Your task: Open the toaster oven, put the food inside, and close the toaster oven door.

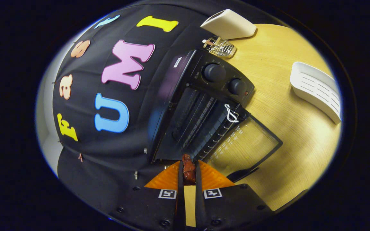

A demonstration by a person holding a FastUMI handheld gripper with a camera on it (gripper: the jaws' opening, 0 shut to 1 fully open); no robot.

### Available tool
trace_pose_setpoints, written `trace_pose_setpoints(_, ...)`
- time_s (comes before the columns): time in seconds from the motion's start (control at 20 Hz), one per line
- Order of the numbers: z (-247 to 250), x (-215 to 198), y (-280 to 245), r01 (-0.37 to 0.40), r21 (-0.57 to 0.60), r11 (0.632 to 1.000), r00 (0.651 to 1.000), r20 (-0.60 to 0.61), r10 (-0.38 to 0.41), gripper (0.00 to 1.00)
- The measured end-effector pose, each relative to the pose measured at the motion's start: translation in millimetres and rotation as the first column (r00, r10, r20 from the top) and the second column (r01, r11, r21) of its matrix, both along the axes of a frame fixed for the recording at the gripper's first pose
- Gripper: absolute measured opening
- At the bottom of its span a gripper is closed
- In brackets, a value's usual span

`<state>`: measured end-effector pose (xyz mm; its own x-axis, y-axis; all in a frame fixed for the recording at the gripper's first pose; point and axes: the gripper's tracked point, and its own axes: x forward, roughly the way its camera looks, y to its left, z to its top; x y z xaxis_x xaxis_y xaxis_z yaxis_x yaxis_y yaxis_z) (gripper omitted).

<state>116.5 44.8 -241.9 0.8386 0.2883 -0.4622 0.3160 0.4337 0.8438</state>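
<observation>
Now jaws on food [189, 171], tilted.

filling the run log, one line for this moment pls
phase: carrying food to oven | gripper: shut on food piece | toaster oven: door open, rack bare | food: just short of opening

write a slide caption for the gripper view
Fingers clamp a piece of food just ahead of the toaster oven, whose door lies open.

I work in a staged kitchen booth: wooden table [278, 77], toaster oven [201, 106], white dish tray [316, 89], black cloth wall [108, 150].
</observation>
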Motion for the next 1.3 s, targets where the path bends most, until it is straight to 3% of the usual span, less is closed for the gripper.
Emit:
trace_pose_setpoints(0.35, -28.2, 49.2, -16.1, 0.197, 0.042, 0.979, 0.979, 0.045, -0.199, 0.16)
trace_pose_setpoints(0.5, -40.2, 64.2, -14.9, 0.238, 0.016, 0.971, 0.969, 0.061, -0.239, 0.16)
trace_pose_setpoints(0.75, -48.0, 79.2, -15.3, 0.234, -0.086, 0.968, 0.969, 0.103, -0.225, 0.16)
trace_pose_setpoints(1.0, -54.8, 76.9, -15.5, 0.136, -0.309, 0.941, 0.988, 0.105, -0.109, 0.21)
trace_pose_setpoints(1.1, -47.8, 69.9, -3.7, 0.072, -0.357, 0.931, 0.993, 0.114, -0.033, 0.47)
trace_pose_setpoints(1.2, -47.9, 64.5, 0.6, 0.023, -0.482, 0.876, 0.993, 0.109, 0.034, 0.73)
trace_pose_setpoints(1.3, -48.3, 56.2, 6.9, -0.025, -0.555, 0.831, 0.991, 0.093, 0.092, 0.81)
